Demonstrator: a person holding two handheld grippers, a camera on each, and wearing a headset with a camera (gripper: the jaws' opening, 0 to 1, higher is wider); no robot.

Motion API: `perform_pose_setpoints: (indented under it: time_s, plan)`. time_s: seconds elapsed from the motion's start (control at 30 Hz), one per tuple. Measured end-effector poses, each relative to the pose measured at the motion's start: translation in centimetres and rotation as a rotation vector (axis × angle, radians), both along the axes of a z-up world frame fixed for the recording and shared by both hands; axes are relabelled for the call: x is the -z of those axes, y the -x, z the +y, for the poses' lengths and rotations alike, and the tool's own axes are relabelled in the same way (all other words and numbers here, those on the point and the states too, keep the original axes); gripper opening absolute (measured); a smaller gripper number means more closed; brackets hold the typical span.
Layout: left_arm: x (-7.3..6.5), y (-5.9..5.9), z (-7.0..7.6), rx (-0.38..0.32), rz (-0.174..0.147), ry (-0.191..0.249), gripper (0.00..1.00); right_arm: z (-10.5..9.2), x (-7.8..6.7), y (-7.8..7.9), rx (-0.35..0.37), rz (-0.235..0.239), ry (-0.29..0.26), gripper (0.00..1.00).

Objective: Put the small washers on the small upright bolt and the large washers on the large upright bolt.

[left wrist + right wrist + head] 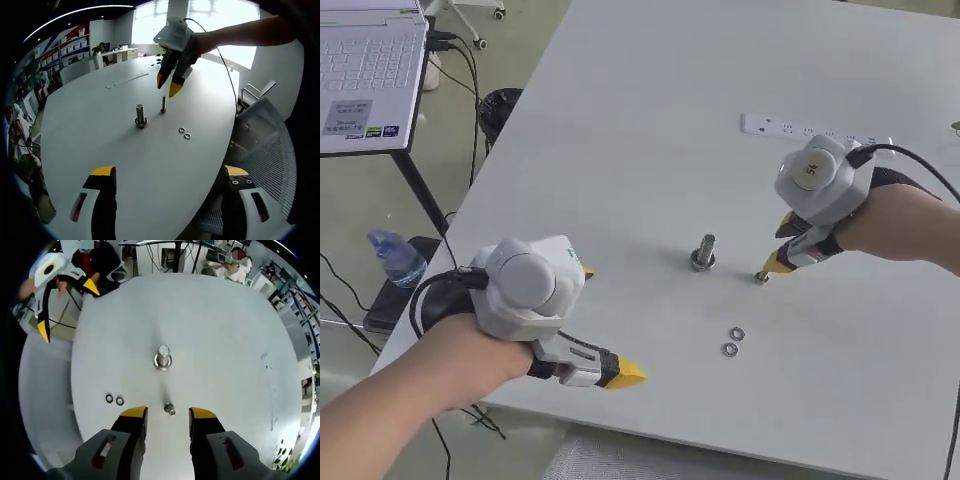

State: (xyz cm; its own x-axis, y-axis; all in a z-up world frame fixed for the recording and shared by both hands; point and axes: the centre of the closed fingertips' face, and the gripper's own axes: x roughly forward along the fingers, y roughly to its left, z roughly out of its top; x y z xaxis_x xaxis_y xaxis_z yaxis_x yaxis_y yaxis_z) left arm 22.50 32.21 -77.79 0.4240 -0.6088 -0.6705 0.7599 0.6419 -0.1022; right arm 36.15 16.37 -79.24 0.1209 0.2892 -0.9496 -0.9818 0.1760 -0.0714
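On the white worktop (650, 120), the right gripper (168, 413), fingers (134, 415) released, sits just by the small bolt (170, 409), near the large bolt (704, 254) and two washers (737, 333); the left gripper (168, 171) gapes empty.

The table (650, 120) was plain pale grey-white, without pattern. The left claw (168, 172) and the right claw (168, 413) each had a white body, dark grey jaws and yellow tips. The large bolt (705, 253), the small bolt (761, 276) and the washers (737, 333) were shiny silver.
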Motion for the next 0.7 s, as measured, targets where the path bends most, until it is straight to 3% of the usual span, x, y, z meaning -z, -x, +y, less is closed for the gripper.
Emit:
perform_pose_setpoints:
  time_s: [0.7]
  plan:
    - [0.1,1.2,-0.1,0.008,0.006,-0.013,0.82,-0.4,0.4,4.7,-0.012,0.043,-0.012,0.35]
